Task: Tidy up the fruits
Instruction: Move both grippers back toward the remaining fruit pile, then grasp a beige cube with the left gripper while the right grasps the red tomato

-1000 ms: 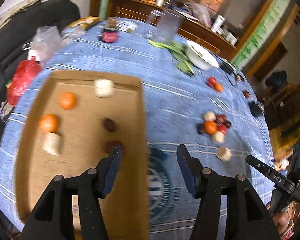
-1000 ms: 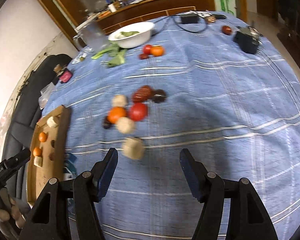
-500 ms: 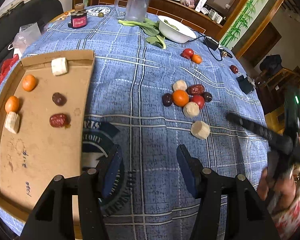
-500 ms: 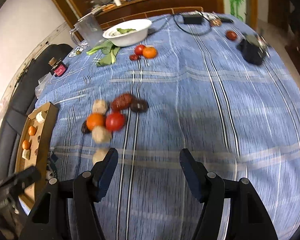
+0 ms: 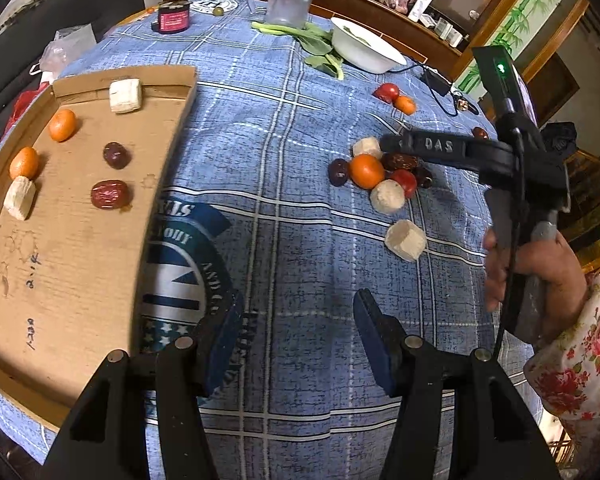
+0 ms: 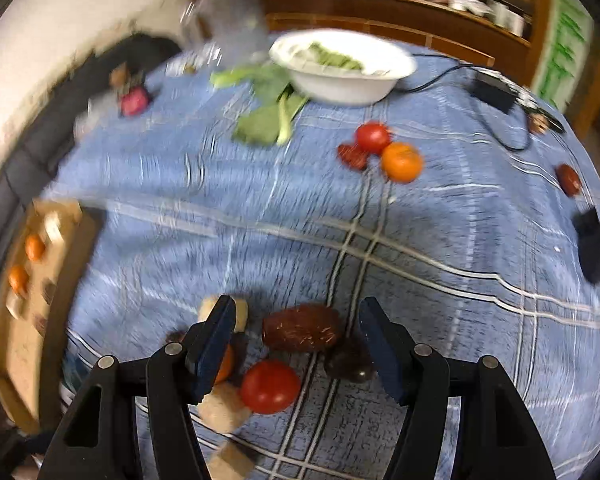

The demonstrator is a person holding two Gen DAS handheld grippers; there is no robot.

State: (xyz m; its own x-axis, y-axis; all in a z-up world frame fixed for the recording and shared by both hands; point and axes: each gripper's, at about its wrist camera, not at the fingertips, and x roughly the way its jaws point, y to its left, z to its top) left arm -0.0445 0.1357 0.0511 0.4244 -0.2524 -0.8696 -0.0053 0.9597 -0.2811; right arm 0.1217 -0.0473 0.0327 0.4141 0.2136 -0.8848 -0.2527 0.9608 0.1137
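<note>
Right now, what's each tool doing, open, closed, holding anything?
Left tool: open, empty, over bare tablecloth.
Right tool: open, holding nothing, above a brown date.

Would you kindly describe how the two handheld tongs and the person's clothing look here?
Both tongs are matte black with silver pivot pins and dark blue pads. The right tongs match; from outside their body reads "DAS", carries a green light and a black cable. The sleeve is white with red roses.

Both wrist cams downward (shared fruit pile (image 5: pixel 380 176)).
</note>
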